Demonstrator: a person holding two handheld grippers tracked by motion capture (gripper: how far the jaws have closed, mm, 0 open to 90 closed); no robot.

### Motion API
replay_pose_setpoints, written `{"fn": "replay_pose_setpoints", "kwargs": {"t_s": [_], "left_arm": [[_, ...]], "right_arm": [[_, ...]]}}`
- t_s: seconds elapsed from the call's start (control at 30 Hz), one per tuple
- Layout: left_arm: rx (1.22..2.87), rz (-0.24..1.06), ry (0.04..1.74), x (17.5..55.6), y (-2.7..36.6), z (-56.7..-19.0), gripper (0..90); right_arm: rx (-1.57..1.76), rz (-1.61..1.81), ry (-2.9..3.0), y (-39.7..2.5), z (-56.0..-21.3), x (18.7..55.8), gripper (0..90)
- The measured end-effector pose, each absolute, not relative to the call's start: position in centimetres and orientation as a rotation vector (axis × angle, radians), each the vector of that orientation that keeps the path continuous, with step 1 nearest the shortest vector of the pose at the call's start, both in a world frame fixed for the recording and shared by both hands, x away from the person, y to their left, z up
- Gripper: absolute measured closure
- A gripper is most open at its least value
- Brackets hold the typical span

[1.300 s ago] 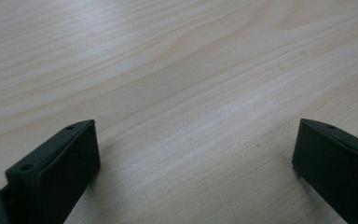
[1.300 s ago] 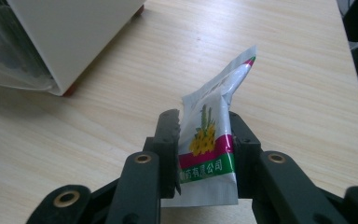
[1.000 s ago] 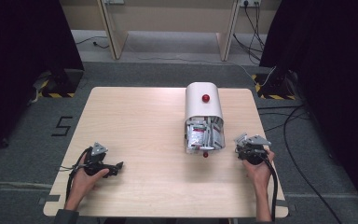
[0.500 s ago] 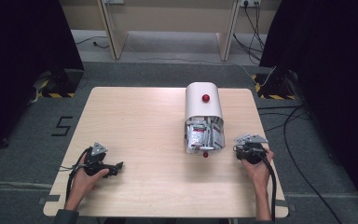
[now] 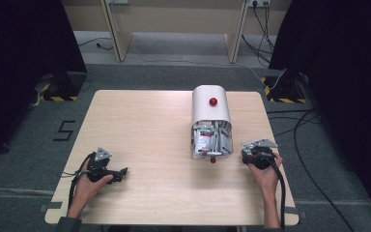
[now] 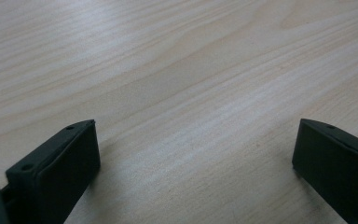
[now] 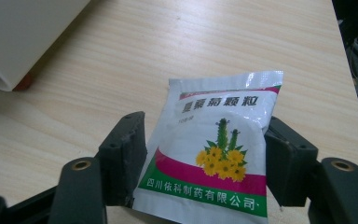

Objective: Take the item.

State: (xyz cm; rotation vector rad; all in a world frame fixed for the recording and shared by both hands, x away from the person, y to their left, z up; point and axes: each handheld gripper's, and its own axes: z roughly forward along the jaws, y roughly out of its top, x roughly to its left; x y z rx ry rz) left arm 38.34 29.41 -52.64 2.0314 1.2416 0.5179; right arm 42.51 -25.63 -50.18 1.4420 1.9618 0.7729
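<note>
A white, round-topped container with a red knob lies on the wooden table. Its open end faces me, stuffed with several sachets. Just right of that opening, my right gripper is shut on one sachet, white with yellow flowers and a pink and green band, pinched by both side edges between the jaws of the right gripper. The container's wall rises at the upper left of the right gripper view. My left gripper rests at the table's front left, and in its own view the left gripper is open over bare wood.
The table's right edge runs close beside the held sachet, with cables on the floor beyond it. Bare tabletop spreads between the two hands. A pale desk frame stands behind the table.
My right gripper has drifted slightly toward the person with the sachet in it. The left gripper has stayed put.
</note>
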Motion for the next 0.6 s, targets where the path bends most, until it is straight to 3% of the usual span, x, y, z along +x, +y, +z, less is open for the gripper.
{"fn": "replay_pose_setpoints", "kwargs": {"t_s": [0.6], "left_arm": [[2.032, 0.519, 1.242, 38.33, 29.41, -52.64, 0.0]], "right_arm": [[1.417, 0.788, 1.921, -25.54, -49.44, 42.20, 30.9]]}}
